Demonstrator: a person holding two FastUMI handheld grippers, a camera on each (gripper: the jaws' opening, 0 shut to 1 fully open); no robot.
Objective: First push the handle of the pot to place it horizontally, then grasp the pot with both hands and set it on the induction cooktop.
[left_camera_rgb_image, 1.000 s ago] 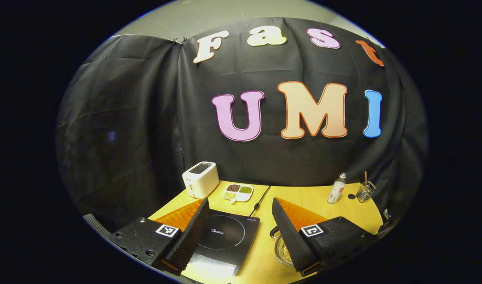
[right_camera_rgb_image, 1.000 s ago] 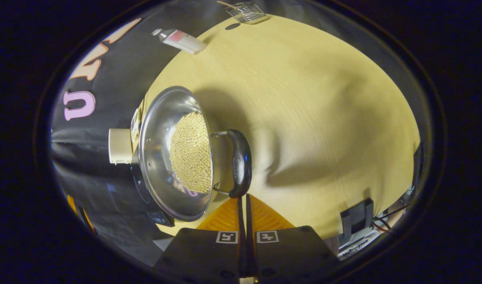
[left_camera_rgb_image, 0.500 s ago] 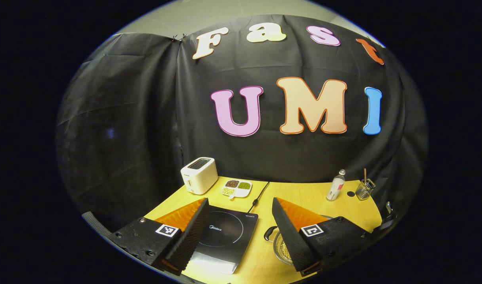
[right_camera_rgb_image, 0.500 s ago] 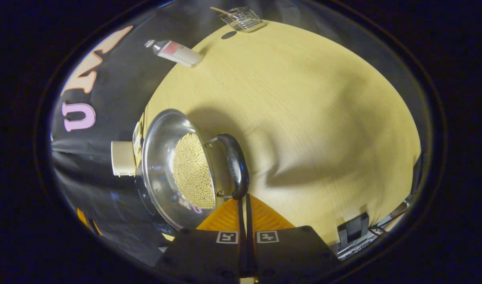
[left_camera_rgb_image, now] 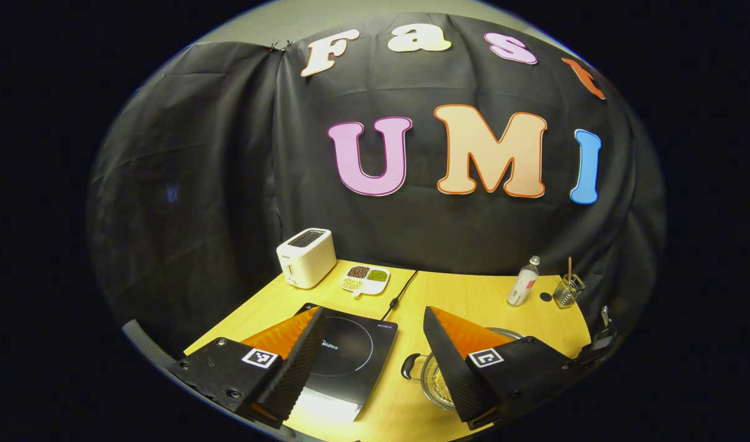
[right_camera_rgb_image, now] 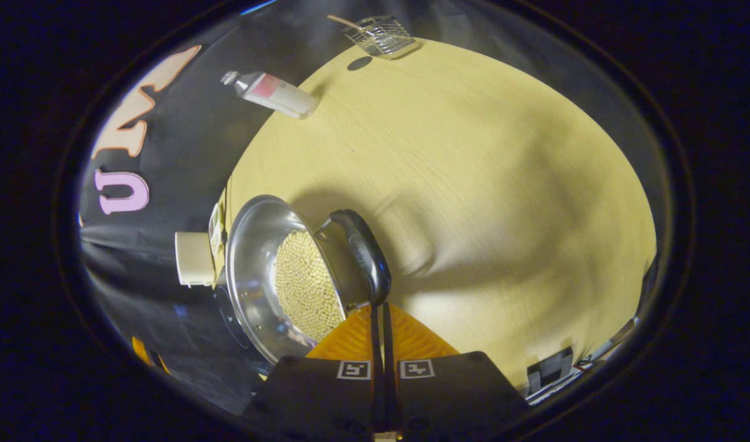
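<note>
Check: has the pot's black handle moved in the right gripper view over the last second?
Yes. The black handle has tilted against the pot rim, its far end swinging toward the bottle, with the shut right gripper at its near end.

In the left gripper view, the pot (left_camera_rgb_image: 433, 380) sits mostly hidden behind one finger (left_camera_rgb_image: 454, 362) of the left gripper; just a rim arc and one handle (left_camera_rgb_image: 410, 366) peek out. The other finger covers a corner of the cooktop (left_camera_rgb_image: 350, 362). In the right gripper view, the pot's near rim disappears behind the right gripper (right_camera_rgb_image: 379, 319), and the toaster (right_camera_rgb_image: 195, 258) is half cut off by the pot.
</note>
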